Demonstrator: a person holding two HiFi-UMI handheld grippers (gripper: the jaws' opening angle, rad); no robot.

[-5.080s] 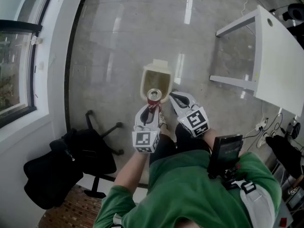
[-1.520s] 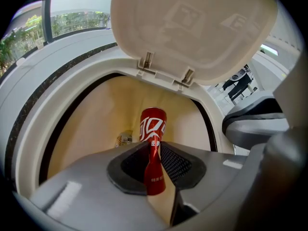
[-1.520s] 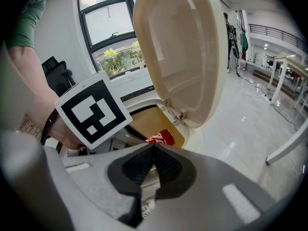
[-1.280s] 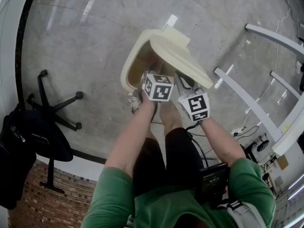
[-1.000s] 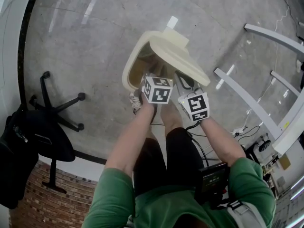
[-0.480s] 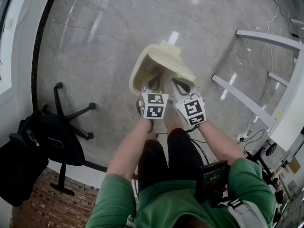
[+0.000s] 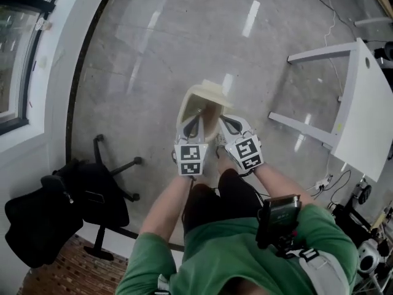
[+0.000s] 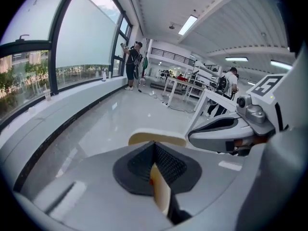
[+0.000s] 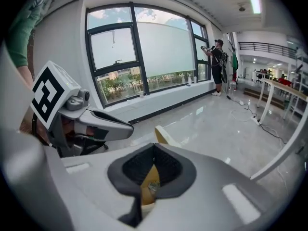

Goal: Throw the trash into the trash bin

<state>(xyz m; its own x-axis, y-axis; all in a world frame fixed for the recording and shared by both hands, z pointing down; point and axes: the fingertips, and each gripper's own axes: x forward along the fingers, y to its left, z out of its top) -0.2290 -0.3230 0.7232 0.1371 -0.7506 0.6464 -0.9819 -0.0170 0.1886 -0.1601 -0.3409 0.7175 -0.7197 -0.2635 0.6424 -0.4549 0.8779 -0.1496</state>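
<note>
Two claws are held side by side, the left claw (image 7: 195, 117) just closed on nothing, the right claw (image 7: 225, 121) likewise pressed together and empty. The cream trash bin (image 7: 198, 94) is seen on the floor (image 7: 147, 54) just beyond their tips.

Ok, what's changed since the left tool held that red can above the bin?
The red drink can has left the left tool, whose jaws have just closed on nothing. Both tools went down to the beige plastic trash bin and have risen again; the right tool is shut and empty. The bin still stands open on the floor.
</note>
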